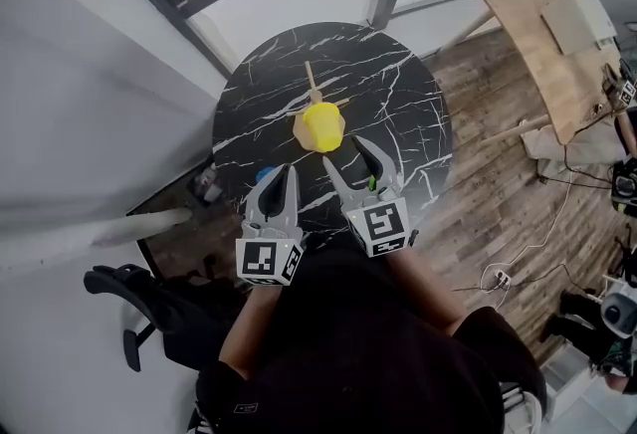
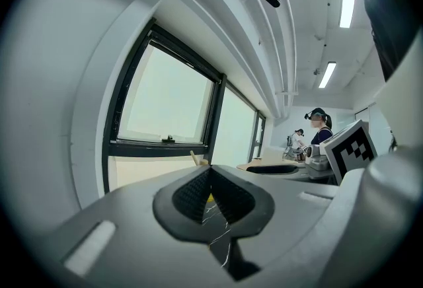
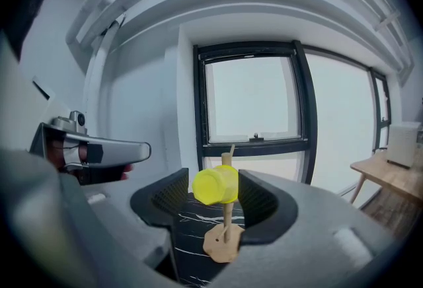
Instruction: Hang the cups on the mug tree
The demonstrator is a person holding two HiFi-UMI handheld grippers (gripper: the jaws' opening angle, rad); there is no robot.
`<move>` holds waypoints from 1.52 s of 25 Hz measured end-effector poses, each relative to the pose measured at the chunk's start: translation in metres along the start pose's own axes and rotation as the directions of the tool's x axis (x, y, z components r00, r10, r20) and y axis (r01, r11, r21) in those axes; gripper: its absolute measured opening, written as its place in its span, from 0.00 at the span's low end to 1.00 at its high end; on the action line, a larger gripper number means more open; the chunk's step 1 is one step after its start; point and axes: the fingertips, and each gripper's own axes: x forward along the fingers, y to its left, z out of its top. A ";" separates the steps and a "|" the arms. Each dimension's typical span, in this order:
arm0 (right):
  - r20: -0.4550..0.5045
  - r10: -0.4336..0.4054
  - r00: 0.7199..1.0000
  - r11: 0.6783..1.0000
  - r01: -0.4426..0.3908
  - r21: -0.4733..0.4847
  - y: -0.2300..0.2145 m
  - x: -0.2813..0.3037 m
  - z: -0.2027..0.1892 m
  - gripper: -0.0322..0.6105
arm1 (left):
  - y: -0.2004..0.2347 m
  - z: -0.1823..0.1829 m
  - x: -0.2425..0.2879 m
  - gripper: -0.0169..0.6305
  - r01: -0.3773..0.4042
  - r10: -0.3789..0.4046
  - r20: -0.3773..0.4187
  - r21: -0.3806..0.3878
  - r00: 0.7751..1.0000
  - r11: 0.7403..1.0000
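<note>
Right tongs [image 1: 343, 153] gape just beside the hung yellow cup [image 1: 320, 126], left tongs [image 1: 281, 175] pinched empty; best retreat straight, sparing the mug tree [image 1: 312, 82].

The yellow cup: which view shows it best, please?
Right gripper view: the yellow cup hangs large and side-on on the mug tree. Head view shows it small from above; left gripper view, only a sliver.

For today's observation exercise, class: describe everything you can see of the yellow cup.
The yellow cup looks like glossy plastic with a faceted body. It hangs tipped on its side from the wooden mug tree, clear of the black marbled table, its closed end facing the right tongs. Those stand open near it, apparently not touching. Its handle is hidden.
</note>
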 end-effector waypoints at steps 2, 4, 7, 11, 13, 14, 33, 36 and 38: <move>0.009 0.002 1.000 1.000 -0.002 0.002 0.000 -0.005 0.002 0.40 | -0.004 0.002 -0.001 0.02 -0.002 0.002 0.002 0.002 1.000 1.000; 0.020 0.003 1.000 1.000 -0.003 0.007 -0.001 -0.012 0.004 0.40 | -0.008 0.004 -0.001 0.02 -0.003 0.002 0.005 0.004 1.000 1.000; 0.035 0.000 0.999 1.000 -0.001 0.025 -0.004 -0.024 0.007 0.40 | -0.015 0.003 -0.004 0.02 -0.004 0.004 0.010 0.011 1.000 1.000; 0.050 -0.008 0.999 0.999 0.006 0.032 -0.008 -0.040 0.006 0.36 | -0.027 0.004 -0.009 0.02 -0.007 0.007 0.017 0.018 1.000 1.000; 0.056 -0.011 0.998 0.999 0.008 0.037 -0.010 -0.049 0.003 0.32 | -0.033 0.002 -0.013 0.02 -0.008 0.008 0.020 0.022 1.000 1.000; 0.057 -0.011 0.998 0.999 0.009 0.043 -0.011 -0.053 0.002 0.30 | -0.035 0.001 -0.015 0.02 -0.013 0.012 0.020 0.022 1.000 1.000; 0.058 -0.088 0.994 0.992 0.082 0.093 -0.013 -0.112 -0.023 0.04 | -0.069 -0.008 -0.056 0.02 0.053 -0.053 -0.004 0.067 0.999 0.996; 0.048 -0.129 0.991 0.987 0.123 0.101 -0.009 -0.120 -0.024 0.05 | -0.071 -0.002 -0.056 0.02 0.091 -0.091 0.002 0.066 0.996 0.994; 0.038 -0.151 0.988 0.982 0.145 0.120 -0.005 -0.126 -0.029 0.05 | -0.072 -0.001 -0.060 0.02 0.115 -0.115 -0.003 0.069 0.993 0.991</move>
